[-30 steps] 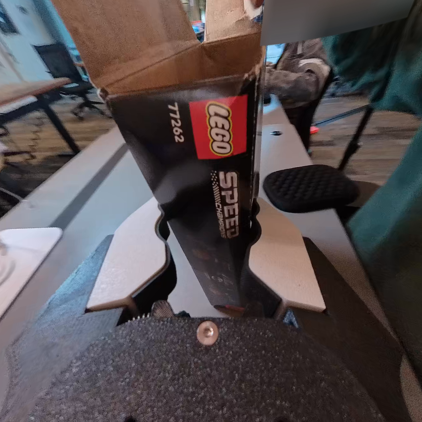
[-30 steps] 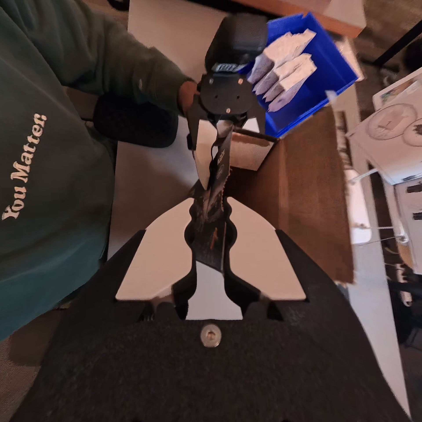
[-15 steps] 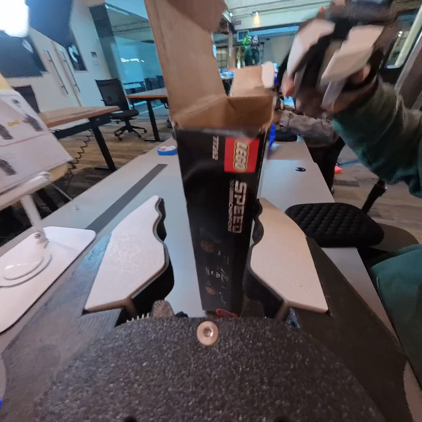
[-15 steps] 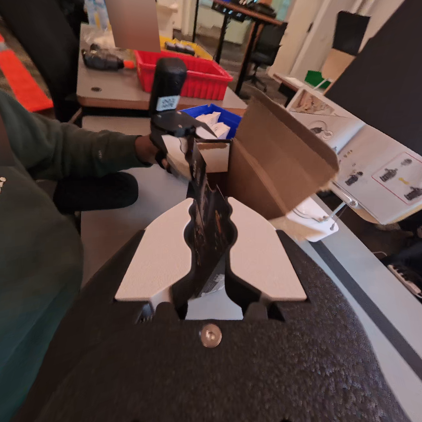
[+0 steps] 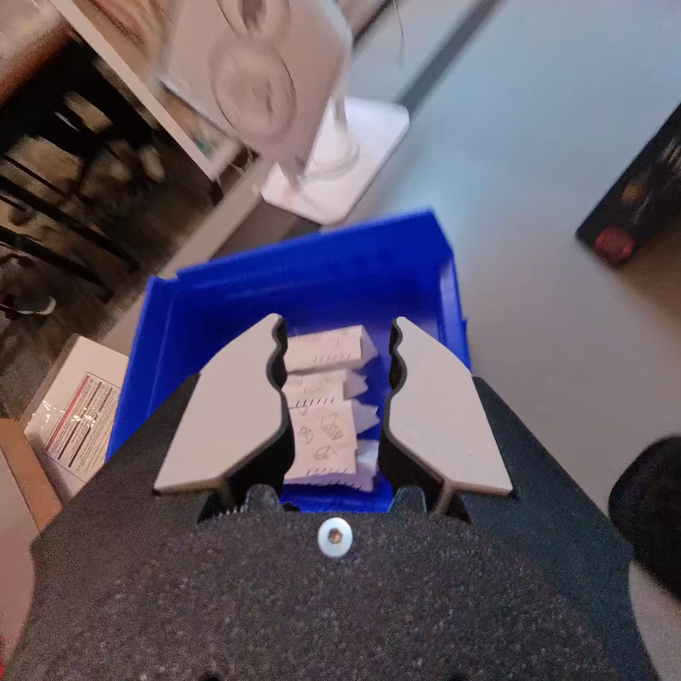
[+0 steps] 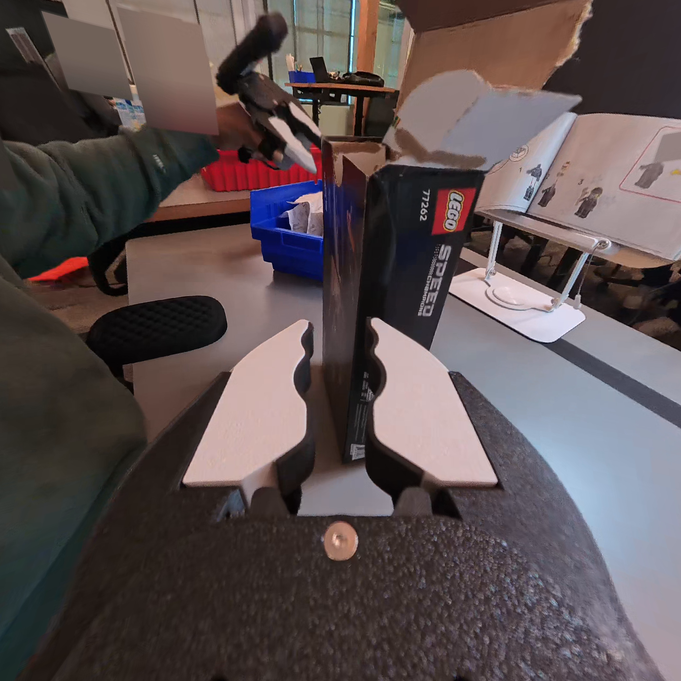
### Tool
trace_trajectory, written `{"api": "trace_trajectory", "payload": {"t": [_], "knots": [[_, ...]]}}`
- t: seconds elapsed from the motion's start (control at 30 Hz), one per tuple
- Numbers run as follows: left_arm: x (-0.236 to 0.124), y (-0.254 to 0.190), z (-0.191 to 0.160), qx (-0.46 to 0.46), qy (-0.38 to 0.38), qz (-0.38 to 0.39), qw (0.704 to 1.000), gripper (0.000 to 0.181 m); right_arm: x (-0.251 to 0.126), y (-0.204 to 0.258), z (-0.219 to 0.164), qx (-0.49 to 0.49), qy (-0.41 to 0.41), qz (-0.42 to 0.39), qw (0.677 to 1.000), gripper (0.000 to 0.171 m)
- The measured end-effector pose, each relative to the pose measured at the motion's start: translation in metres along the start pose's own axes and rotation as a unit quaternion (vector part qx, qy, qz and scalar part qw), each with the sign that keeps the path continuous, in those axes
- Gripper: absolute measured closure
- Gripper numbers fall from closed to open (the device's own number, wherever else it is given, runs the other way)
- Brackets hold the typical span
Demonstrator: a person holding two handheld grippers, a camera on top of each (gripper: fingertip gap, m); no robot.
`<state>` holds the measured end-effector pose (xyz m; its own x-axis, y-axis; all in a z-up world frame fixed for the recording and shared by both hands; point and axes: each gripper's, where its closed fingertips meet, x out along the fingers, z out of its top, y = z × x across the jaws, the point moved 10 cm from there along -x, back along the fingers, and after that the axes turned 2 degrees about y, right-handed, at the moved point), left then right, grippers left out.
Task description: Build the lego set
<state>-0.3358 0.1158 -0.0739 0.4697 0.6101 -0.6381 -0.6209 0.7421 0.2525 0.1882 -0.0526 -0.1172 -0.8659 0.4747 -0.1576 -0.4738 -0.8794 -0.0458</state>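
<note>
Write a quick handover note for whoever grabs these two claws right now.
Left claw: open, empty, above the blue bin of white paper bags.
Right claw: open around the box, which stands upright on the grey table, top flaps open.
Instruction booklet sits on its stand to the right.
Done: box opened, bags in bin.
Left: open the bags, build everything.

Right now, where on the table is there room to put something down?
Bare grey table between the blue bin and the black armrest, and between the box and the white stand base. The bin itself is crowded with paper bags.
</note>
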Motion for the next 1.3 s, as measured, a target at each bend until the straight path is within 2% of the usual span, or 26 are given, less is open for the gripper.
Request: {"api": "trace_trajectory", "payload": {"t": [0.13, 0.27, 0.37, 0.47, 0.57, 0.63, 0.73, 0.87, 1.0, 1.17, 1.3], "knots": [[0.042, 0.017, -0.01, 0.05, 0.137, -0.035, 0.989, 0.124, -0.002, -0.001, 0.001, -0.001, -0.006, -0.011, 1.0, 0.144], [0.07, 0.016, -0.005, 0.012, 0.225, -0.102, 0.969, 0.117, -0.006, -0.001, 0.0, -0.012, 0.003, -0.031, 0.999, 0.144], [0.077, -0.002, 0.004, 0.034, 0.253, -0.075, 0.964, 0.12, -0.011, -0.001, -0.007, -0.006, 0.006, -0.043, 0.999, 0.144], [0.088, -0.019, -0.001, 0.147, 0.299, -0.007, 0.943, 0.123, -0.016, -0.005, -0.016, 0.009, 0.007, -0.051, 0.999, 0.144], [0.099, -0.021, -0.01, 0.242, 0.338, 0.063, 0.907, 0.146, -0.017, -0.009, -0.021, 0.03, 0.0, -0.044, 0.999, 0.145], [0.1, -0.024, -0.009, 0.272, 0.333, 0.079, 0.9, 0.158, -0.016, -0.007, -0.021, 0.026, -0.001, -0.043, 0.999, 0.145], [0.092, -0.027, -0.002, 0.319, 0.283, 0.122, 0.896, 0.174, -0.015, -0.003, -0.021, 0.011, 0.005, -0.042, 0.999, 0.145], [0.067, -0.029, 0.007, 0.338, 0.191, 0.173, 0.905, 0.179, -0.013, 0.003, -0.017, 0.007, -0.007, -0.022, 1.0, 0.145], [0.029, -0.042, 0.017, 0.378, 0.062, 0.23, 0.895, 0.18, -0.005, 0.018, -0.005, -0.012, -0.025, 0.013, 1.0, 0.146], [-0.038, -0.096, 0.033, 0.433, -0.098, 0.26, 0.857, 0.18, 0.021, 0.048, 0.01, -0.029, -0.033, 0.079, 0.996, 0.145], [-0.08, -0.162, 0.041, 0.473, -0.2, 0.218, 0.83, 0.18, 0.051, 0.069, 0.021, -0.015, -0.032, 0.108, 0.994, 0.138]]}}
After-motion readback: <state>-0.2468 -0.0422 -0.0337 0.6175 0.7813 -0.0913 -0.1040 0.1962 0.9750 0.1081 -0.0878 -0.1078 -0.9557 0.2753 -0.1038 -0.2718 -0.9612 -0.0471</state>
